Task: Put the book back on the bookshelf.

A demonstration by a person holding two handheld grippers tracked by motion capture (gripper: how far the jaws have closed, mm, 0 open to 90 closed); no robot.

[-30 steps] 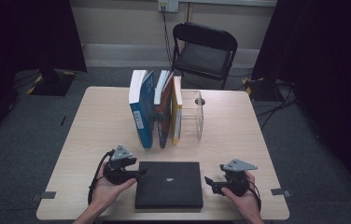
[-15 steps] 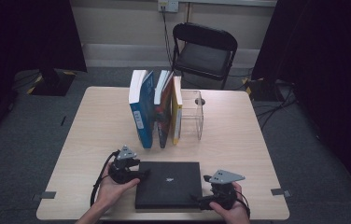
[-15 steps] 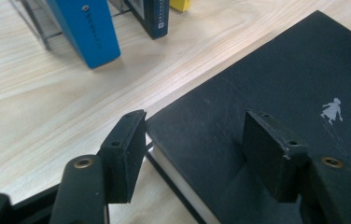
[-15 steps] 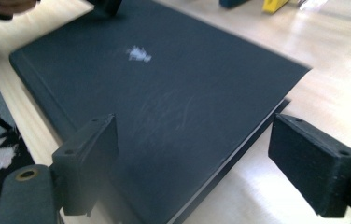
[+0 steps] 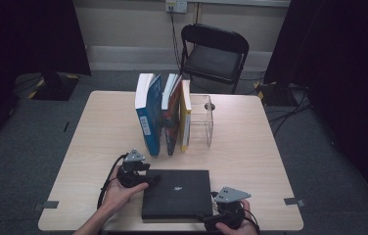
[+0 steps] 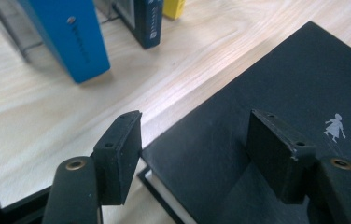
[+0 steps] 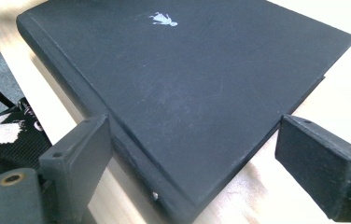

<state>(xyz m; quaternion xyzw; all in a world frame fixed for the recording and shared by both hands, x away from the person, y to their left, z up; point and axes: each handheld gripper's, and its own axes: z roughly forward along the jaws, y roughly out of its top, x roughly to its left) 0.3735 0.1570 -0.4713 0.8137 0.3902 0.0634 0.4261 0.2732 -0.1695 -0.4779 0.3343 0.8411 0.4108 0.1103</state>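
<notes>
Book, a flat black hardcover (image 5: 176,193), lies at the wooden table's (image 5: 250,147) near edge. Left gripper (image 6: 194,149) straddles its left corner, right gripper (image 7: 192,163) its near-right corner; both have been spreading, unclamped.

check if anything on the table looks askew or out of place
Only the blue book and the dark book stand out: they lean in their row beside the clear holder. The black book lies flat and square near the table's front edge.
</notes>
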